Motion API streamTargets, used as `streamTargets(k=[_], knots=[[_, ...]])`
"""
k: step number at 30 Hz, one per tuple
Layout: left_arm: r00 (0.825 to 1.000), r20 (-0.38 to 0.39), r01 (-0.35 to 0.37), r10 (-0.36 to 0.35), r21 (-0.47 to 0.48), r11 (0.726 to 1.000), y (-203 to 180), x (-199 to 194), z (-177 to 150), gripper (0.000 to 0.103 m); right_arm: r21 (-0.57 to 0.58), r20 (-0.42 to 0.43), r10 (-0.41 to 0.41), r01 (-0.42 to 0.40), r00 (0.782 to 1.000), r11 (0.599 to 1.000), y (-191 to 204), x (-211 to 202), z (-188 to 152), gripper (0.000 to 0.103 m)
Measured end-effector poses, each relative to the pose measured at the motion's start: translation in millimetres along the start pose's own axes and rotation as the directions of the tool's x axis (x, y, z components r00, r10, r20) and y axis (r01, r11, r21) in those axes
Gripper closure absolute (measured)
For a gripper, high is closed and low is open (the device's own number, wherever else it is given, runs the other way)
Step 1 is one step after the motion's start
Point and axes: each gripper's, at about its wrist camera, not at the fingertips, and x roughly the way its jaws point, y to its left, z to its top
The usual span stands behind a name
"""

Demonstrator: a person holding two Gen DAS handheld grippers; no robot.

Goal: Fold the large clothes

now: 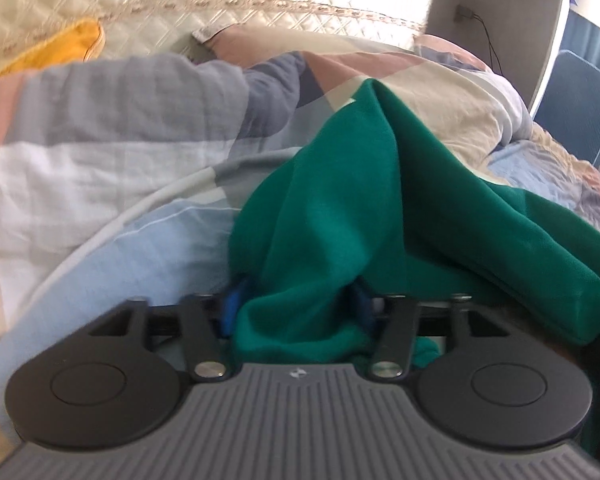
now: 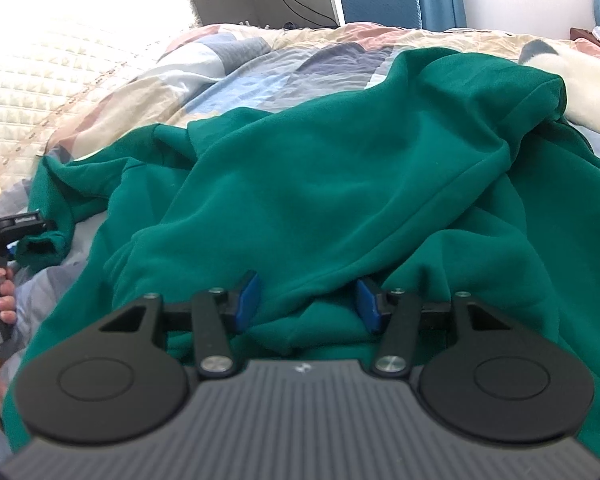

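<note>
Green sweatshirt point(image 2: 320, 168), soft, limp and bulky on the bed point(image 2: 240, 76), sits bunched between both clenched tongs, left point(image 1: 296, 312) and right point(image 2: 306, 300); hems look the surest hold.

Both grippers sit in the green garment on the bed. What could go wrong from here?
The left gripper has a thick bunch of the green garment between its pads, so several layers may lift together. The garment lies crumpled on the patchwork quilt; the right gripper may drag wrinkles into the fold.

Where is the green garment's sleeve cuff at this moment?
In the right wrist view the sleeve cuff lies at the far left edge on the patchwork quilt, right beside the left gripper.
</note>
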Motion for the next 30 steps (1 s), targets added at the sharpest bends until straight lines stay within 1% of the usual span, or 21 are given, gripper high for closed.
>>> streamTargets(k=[2, 5, 7, 9, 11, 13, 15, 16, 18, 20, 23, 25, 27, 30], knots=[[1.000, 0.009, 0.014, -0.014, -0.033, 0.999, 4, -2, 0, 0.073, -0.001, -0.001, -0.006, 0.006, 1.000, 1.000, 1, 2, 1, 0.048], [0.999, 0.041, 0.033, -0.030, -0.077, 0.996, 11, -16, 0, 0.089, 0.003, 0.001, -0.017, 0.017, 1.000, 1.000, 2, 3, 1, 0.048], [0.997, 0.066, 0.052, -0.045, -0.117, 0.992, 16, -31, 3, 0.091, 0.015, -0.005, -0.024, 0.024, 1.000, 1.000, 2, 3, 3, 0.048], [0.992, 0.113, 0.068, -0.053, -0.136, 0.988, 18, -51, 9, 0.092, 0.037, -0.005, -0.018, 0.019, 1.000, 0.999, 2, 1, 6, 0.048], [0.988, 0.141, 0.087, -0.069, -0.130, 0.988, 15, -69, 17, 0.093, 0.062, 0.002, -0.005, 0.005, 1.000, 0.998, 0, -3, 8, 0.048], [0.982, 0.162, 0.119, -0.100, -0.111, 0.987, 8, -86, 28, 0.093, 0.075, 0.007, 0.001, -0.002, 1.000, 0.997, -2, -5, 9, 0.048], [0.971, 0.196, 0.152, -0.133, -0.085, 0.985, -3, -108, 40, 0.093, 0.090, 0.010, 0.009, -0.010, 1.000, 0.996, -4, -7, 9, 0.048], [0.963, 0.222, 0.174, -0.155, -0.069, 0.982, -10, -122, 47, 0.093, 0.099, 0.011, 0.014, -0.015, 1.000, 0.995, -6, -8, 10, 0.048], [0.940, 0.275, 0.220, -0.204, -0.026, 0.975, -26, -150, 60, 0.093, 0.117, 0.022, 0.025, -0.027, 0.999, 0.993, -10, -12, 12, 0.048], [0.911, 0.320, 0.264, -0.260, 0.034, 0.964, -49, -184, 70, 0.093, 0.121, 0.041, 0.033, -0.038, 0.999, 0.992, -13, -18, 14, 0.048], [0.856, 0.361, 0.353, -0.371, 0.118, 0.928, -84, -234, 76, 0.093, 0.100, 0.070, 0.022, -0.029, 0.997, 0.995, -17, -29, 16, 0.048], [0.812, 0.373, 0.414, -0.449, 0.176, 0.893, -111, -271, 70, 0.093, 0.115, 0.097, 0.021, -0.032, 0.995, 0.993, -23, -39, 19, 0.048], [0.774, 0.365, 0.470, -0.518, 0.218, 0.856, -138, -301, 60, 0.093, 0.157, 0.131, 0.032, -0.052, 0.991, 0.986, -32, -50, 24, 0.048], [0.708, 0.317, 0.575, -0.631, 0.260, 0.776, -181, -339, 30, 0.093, 0.205, 0.190, 0.038, -0.078, 0.981, 0.976, -45, -70, 31, 0.048]])
